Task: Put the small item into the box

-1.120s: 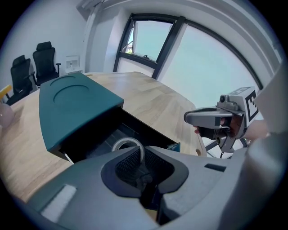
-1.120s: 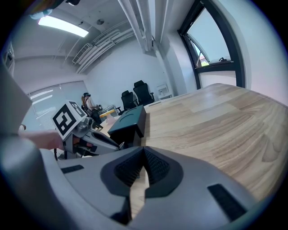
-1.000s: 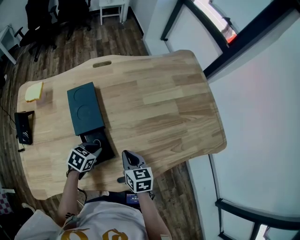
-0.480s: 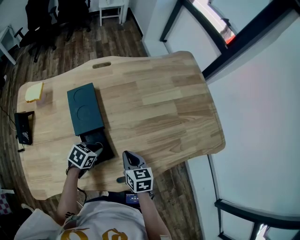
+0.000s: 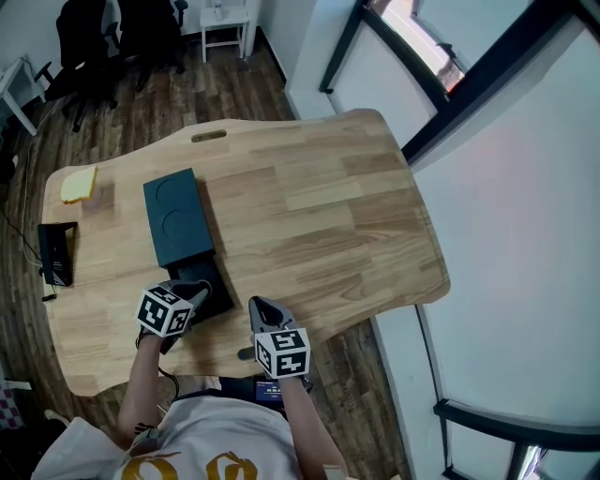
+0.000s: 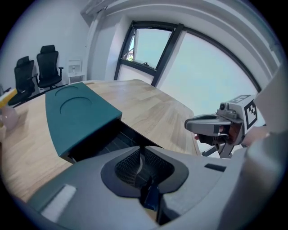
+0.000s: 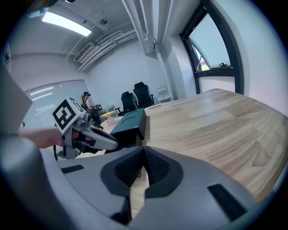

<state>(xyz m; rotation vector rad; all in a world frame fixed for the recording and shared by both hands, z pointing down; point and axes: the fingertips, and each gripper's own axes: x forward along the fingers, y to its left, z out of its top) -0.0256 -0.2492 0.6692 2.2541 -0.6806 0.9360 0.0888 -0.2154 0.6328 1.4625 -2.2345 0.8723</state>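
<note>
A dark teal box (image 5: 176,220) lies on the wooden table (image 5: 319,216), its black drawer (image 5: 208,281) pulled out toward me. My left gripper (image 5: 192,290) hovers over the drawer's near end with its jaws shut. In the left gripper view the pads (image 6: 130,164) meet just behind the open drawer (image 6: 105,143); a thin pale sliver and a blue patch show in the seam, and I cannot tell what they are. No small item shows clearly. My right gripper (image 5: 261,306) is shut and empty, to the right of the drawer near the table's front edge.
A yellow object (image 5: 79,184) and a black device (image 5: 54,253) lie at the table's left end. Office chairs (image 5: 84,37) and a small white table (image 5: 225,14) stand on the floor beyond. A window wall runs along the right.
The head view has shifted slightly. Both grippers keep nearly the same places by the open drawer.
</note>
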